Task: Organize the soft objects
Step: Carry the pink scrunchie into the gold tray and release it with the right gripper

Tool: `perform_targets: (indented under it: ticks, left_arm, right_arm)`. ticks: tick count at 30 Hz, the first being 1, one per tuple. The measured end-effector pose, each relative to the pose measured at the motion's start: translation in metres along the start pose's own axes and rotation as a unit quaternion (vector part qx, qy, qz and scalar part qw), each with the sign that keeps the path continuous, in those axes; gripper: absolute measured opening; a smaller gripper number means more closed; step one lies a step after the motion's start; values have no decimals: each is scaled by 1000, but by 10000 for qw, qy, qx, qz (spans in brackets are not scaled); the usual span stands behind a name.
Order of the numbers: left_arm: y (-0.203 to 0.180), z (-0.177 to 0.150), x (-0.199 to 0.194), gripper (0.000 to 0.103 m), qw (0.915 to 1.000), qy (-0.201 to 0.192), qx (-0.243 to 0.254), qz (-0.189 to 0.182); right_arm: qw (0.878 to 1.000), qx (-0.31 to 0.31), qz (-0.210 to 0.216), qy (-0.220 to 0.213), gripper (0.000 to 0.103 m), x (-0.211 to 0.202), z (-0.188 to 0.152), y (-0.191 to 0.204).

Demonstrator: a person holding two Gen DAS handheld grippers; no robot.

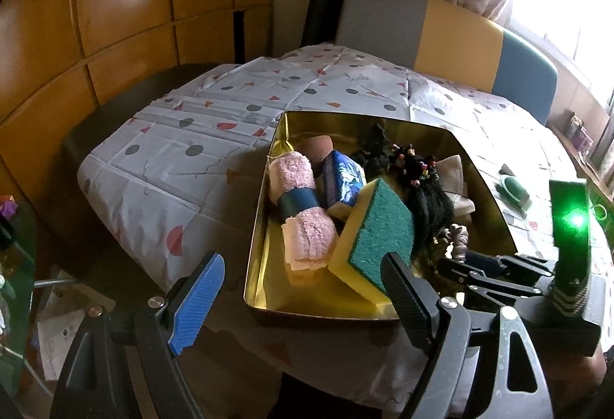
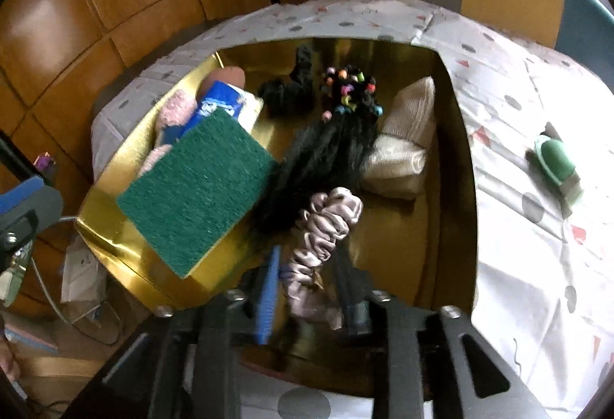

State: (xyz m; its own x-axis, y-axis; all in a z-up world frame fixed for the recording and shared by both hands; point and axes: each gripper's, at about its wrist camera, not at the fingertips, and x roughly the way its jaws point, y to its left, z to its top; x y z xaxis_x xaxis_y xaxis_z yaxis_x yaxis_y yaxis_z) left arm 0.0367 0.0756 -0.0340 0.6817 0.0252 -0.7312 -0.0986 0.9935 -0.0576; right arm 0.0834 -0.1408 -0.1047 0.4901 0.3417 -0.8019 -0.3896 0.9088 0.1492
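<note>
Tin: a gold tray (image 1: 264, 227) sits on the patterned tablecloth (image 1: 184, 135); both views show it filled with soft items.
Left wrist view only: the rolled pink towel (image 1: 303, 208) with its dark band shows full length at the tray's left side, and the sponge's yellow body is visible.
Right wrist view only: the pale folded cloth (image 2: 406, 135) lies fully exposed at the tray's right side; the towel is mostly hidden behind the sponge.
Sponge: the green-and-yellow sponge (image 2: 195, 192) lies tilted, propped on the towel and the blue packet (image 1: 343, 181).
Hair items: the black beaded hairpiece (image 2: 337, 135) lies mid-tray, beside the cloth.
Scrunchie: the silver-pink scrunchie (image 2: 326, 231) lies in the tray's near part, its lower end between the right fingers.
Right gripper (image 2: 312, 298): jaws partly apart, pads not visibly pressing the scrunchie; released.
Left gripper (image 1: 303, 300): jaws spread wide, empty, at the tray's near left corner.
Outside tray: a green brush-like object (image 2: 556, 158) rests on the tablecloth to the right.
</note>
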Motion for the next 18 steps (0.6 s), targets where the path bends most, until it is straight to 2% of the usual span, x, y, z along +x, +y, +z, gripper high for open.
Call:
perform_targets:
  ticks: [3, 15, 18]
  left_arm:
    - [-2, 0, -1, 85, 10000, 3, 13, -10]
    - [-9, 0, -7, 85, 9999, -49, 102, 6]
    - [-11, 1, -11, 85, 9999, -78, 126, -4]
  right_arm:
    - [9998, -114, -81, -169, 62, -10, 2, 6]
    - [9979, -7, -277, -586, 68, -44, 2, -11]
    - [9969, -10, -360, -704, 80, -54, 2, -18]
